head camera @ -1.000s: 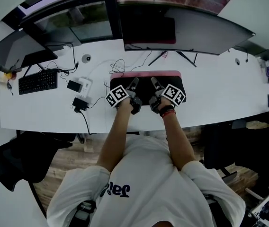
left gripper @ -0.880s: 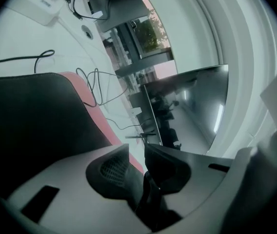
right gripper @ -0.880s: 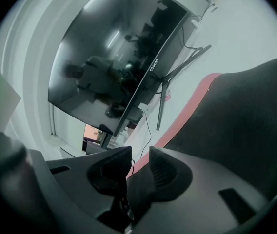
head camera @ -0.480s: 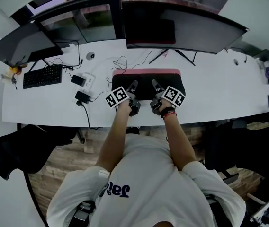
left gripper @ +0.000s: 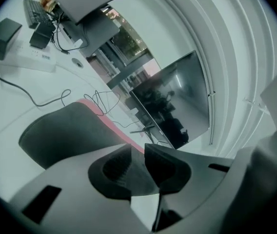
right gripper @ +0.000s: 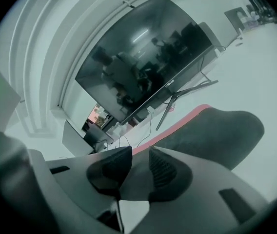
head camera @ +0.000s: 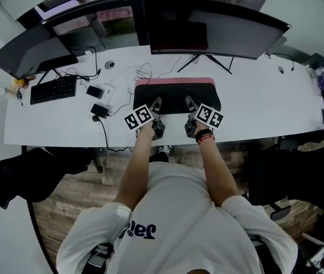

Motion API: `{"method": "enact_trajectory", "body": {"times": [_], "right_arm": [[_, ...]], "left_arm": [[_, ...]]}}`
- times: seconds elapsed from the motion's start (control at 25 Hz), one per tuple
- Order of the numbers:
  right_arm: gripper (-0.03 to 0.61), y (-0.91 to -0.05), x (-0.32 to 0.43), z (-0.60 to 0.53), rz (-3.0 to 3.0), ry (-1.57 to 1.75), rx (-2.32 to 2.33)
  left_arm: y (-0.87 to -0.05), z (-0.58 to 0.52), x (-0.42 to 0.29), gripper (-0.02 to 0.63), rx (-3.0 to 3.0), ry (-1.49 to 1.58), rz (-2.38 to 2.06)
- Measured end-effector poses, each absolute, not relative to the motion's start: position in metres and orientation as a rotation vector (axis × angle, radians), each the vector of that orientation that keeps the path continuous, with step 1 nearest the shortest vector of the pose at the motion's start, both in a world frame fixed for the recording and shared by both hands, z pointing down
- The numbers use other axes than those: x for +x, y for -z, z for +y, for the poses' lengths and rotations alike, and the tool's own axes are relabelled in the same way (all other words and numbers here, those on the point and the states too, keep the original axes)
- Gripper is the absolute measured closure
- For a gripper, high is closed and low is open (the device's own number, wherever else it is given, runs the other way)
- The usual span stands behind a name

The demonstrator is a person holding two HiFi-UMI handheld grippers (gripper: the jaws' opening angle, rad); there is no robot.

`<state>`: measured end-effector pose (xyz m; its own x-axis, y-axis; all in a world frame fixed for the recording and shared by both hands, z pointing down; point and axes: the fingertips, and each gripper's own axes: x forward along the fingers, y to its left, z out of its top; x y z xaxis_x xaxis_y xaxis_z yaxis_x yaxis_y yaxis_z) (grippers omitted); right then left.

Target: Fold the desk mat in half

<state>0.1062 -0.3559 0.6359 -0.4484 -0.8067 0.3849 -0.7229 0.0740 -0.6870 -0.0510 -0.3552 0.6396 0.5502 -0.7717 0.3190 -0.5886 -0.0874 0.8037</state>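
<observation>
The desk mat (head camera: 176,93) lies folded on the white desk, black side up, with a pink strip (head camera: 173,81) showing along its far edge. My left gripper (head camera: 156,101) and right gripper (head camera: 189,100) hover side by side over the mat's near half. In the left gripper view the jaws (left gripper: 137,150) stand apart, and the mat (left gripper: 65,130) shows through the gap. The right gripper view shows its jaws (right gripper: 141,152) parted the same way over the mat (right gripper: 216,126). Neither pair of pads presses on anything.
A large monitor on a stand (head camera: 205,61) is just behind the mat, and loose cables (head camera: 144,72) trail off its far left corner. A power strip (head camera: 100,91), a black adapter (head camera: 98,111) and a keyboard (head camera: 51,89) lie to the left. A dark chair (head camera: 25,176) stands off the desk's left front.
Both grippers have drawn back from the far part of the mat toward its near edge. The mat has stayed flat and in place.
</observation>
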Motion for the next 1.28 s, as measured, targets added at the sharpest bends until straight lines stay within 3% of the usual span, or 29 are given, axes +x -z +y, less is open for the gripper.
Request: {"method": "enact_trajectory", "body": {"times": [0.84, 1.28], "right_arm": [[0.479, -0.556, 0.137, -0.234, 2.481, 0.888, -1.724], [0.502, -0.523, 0.151, -0.185, 2.58, 0.648, -1.803]], "left_arm": [[-0.55, -0.239, -0.048, 0.52, 2.267, -0.107, -1.317], [-0.503, -0.191, -0.042, 0.543, 2.419, -0.131, -1.502]]}}
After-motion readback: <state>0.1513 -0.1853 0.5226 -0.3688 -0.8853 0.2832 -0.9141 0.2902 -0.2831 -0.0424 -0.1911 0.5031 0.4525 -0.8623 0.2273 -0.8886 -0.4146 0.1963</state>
